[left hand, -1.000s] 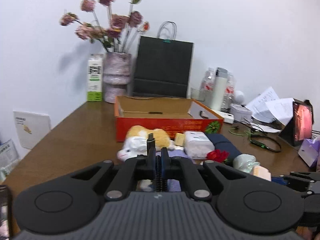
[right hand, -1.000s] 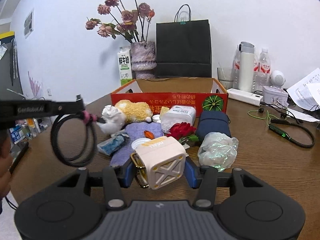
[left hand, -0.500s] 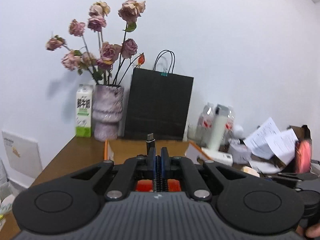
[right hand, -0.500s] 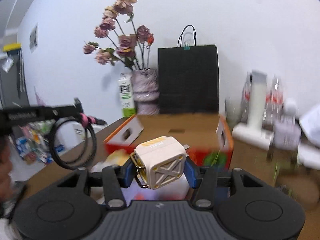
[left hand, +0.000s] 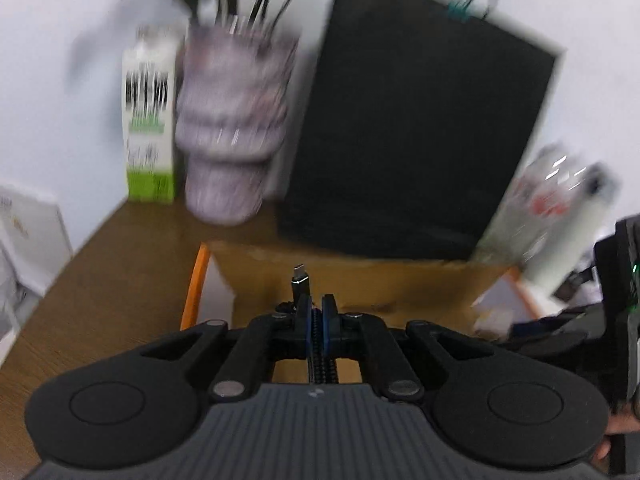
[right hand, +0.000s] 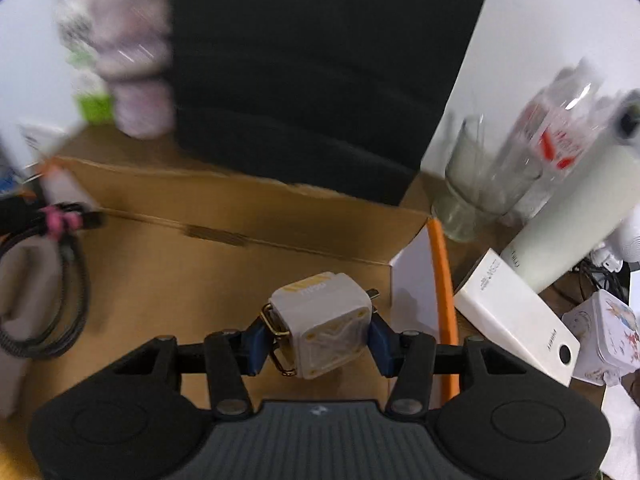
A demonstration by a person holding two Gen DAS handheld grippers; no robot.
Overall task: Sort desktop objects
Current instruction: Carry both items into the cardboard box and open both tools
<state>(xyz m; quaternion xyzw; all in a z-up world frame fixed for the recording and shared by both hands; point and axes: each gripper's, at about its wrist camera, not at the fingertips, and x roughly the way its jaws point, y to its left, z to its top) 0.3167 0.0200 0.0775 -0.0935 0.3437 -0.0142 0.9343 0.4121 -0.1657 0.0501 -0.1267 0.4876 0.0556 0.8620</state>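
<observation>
My left gripper [left hand: 317,308] is shut on a black cable. Its USB plug [left hand: 301,280] sticks up past the fingertips. In the right wrist view the rest of that cable [right hand: 60,280] hangs in a coil at the left, bound by a pink tie [right hand: 60,218], over the open cardboard box [right hand: 200,280]. My right gripper [right hand: 320,332] is shut on a cream cube-shaped charger [right hand: 324,324] with a gold clip, held above the box floor near its orange right rim [right hand: 444,280]. The left wrist view shows the box's far wall [left hand: 360,276] just ahead. Both views are blurred.
Behind the box stand a black paper bag [left hand: 420,120], a mauve vase [left hand: 232,120] and a milk carton [left hand: 150,120]. Right of the box are a glass [right hand: 472,192], bottles [right hand: 560,132], a white flask [right hand: 580,208], a flat white device [right hand: 516,316] and a small tin [right hand: 608,336].
Both grippers have swept forward from above the pile of loose objects to above the open box and tipped downward. The cable and the charger stay gripped.
</observation>
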